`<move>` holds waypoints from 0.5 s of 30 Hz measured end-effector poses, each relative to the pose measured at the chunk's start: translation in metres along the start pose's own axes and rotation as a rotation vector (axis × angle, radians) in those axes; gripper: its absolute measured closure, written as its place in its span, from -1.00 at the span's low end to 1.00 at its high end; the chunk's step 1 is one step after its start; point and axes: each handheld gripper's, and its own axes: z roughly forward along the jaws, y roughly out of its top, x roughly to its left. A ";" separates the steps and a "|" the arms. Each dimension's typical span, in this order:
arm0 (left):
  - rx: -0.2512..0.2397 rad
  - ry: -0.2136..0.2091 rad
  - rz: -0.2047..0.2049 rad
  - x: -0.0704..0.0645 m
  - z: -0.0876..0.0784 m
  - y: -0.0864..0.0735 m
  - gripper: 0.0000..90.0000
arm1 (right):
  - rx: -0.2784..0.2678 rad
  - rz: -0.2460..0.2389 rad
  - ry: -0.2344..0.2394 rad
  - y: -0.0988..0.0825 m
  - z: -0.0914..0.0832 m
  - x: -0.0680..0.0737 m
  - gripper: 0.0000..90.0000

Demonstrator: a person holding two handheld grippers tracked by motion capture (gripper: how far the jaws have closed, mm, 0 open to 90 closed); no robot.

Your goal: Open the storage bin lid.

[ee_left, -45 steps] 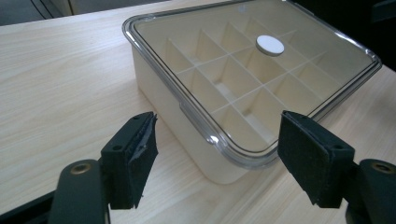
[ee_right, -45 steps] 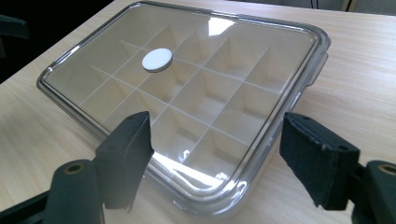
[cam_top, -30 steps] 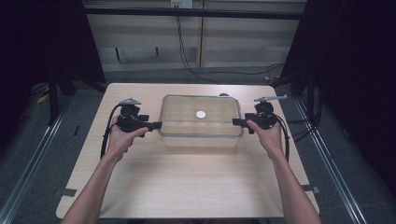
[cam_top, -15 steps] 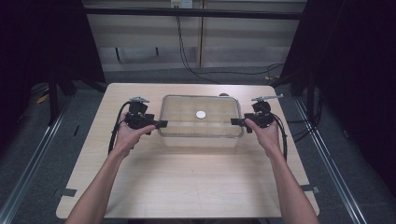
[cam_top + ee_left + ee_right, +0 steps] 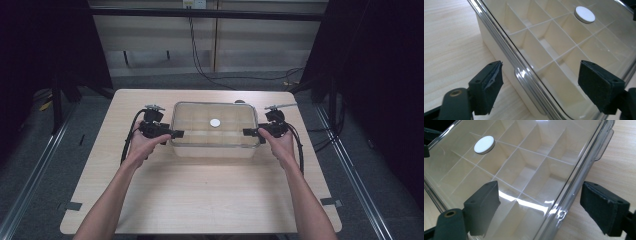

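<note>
High view places the clear-lidded box [image 5: 215, 131] mid-bench, long axis running left to right, between the left claw [image 5: 176, 133] and right claw [image 5: 247, 132], one at each short end. Both claws have just been opening and stand released, each straddling a lid edge. Gripper views reveal the inner dividers [image 5: 554, 37] and the white disc [image 5: 484, 144] on the lid.

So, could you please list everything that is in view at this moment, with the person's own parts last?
box: one, cream with inner dividers, middle of table.
lid: one, clear, on the box.
white disc: one, centre of lid.
table: one, light wood.
cables: several, black, floor behind table.
left gripper: one, black, jaws just opening, astride the lid's left edge.
right gripper: one, black, jaws just opening, astride the lid's right edge.
forearms: two, from bottom.
</note>
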 end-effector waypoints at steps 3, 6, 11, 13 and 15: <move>0.005 0.012 0.000 -0.001 0.003 0.002 -0.63 | 0.003 -0.001 0.000 0.000 0.002 0.000 -0.65; 0.014 0.013 0.000 -0.003 0.006 0.005 -0.63 | 0.005 0.012 0.006 0.001 0.005 -0.001 -0.65; 0.014 -0.003 -0.005 -0.003 0.012 0.007 -0.65 | 0.009 0.023 -0.006 0.001 0.012 0.001 -0.76; 0.013 -0.003 -0.009 -0.004 0.013 0.008 -0.68 | 0.007 0.029 -0.007 0.002 0.013 0.000 -0.76; 0.016 -0.010 -0.014 -0.003 0.015 0.009 -0.68 | 0.015 0.032 -0.007 0.003 0.014 0.000 -0.77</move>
